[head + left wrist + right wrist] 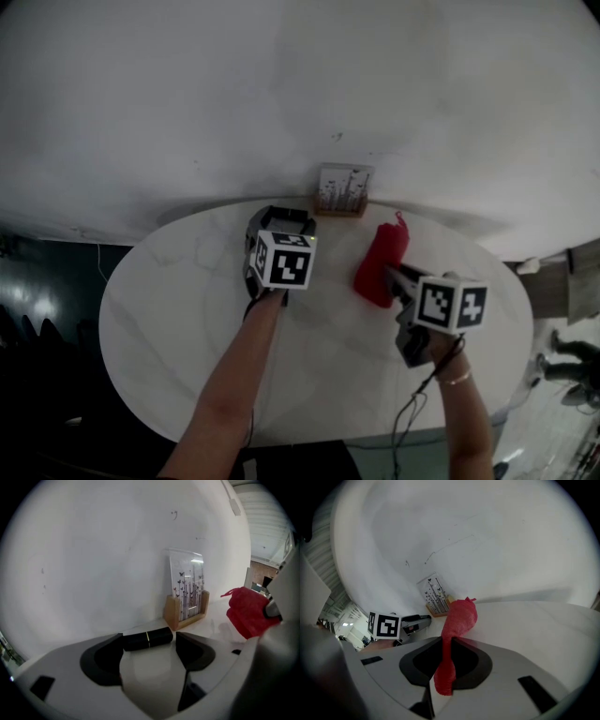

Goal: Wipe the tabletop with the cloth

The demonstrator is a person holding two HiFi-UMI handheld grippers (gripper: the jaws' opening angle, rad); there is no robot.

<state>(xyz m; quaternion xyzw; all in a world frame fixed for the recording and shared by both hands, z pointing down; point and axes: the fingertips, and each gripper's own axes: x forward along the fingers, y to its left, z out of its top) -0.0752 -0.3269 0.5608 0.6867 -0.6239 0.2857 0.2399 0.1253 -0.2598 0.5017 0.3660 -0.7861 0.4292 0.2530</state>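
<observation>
A red cloth [380, 262] hangs bunched from my right gripper [396, 278], which is shut on its lower end; the rest of it droops onto the white marble tabletop [187, 319]. In the right gripper view the cloth [459, 618] runs as a thin strip between the closed jaws of the right gripper [446, 651]. My left gripper [286, 220] stands open over the table's back middle, left of the cloth [248, 611]. A small black tube [147, 638] lies on the table crosswise just ahead of the left gripper's [150, 651] fingertips, with no pad pressing on it.
A clear card stand with a wooden base [342, 190] stands at the table's far edge against the white wall, just beyond both grippers [187, 592]. The oval table drops off to dark floor on the left and front.
</observation>
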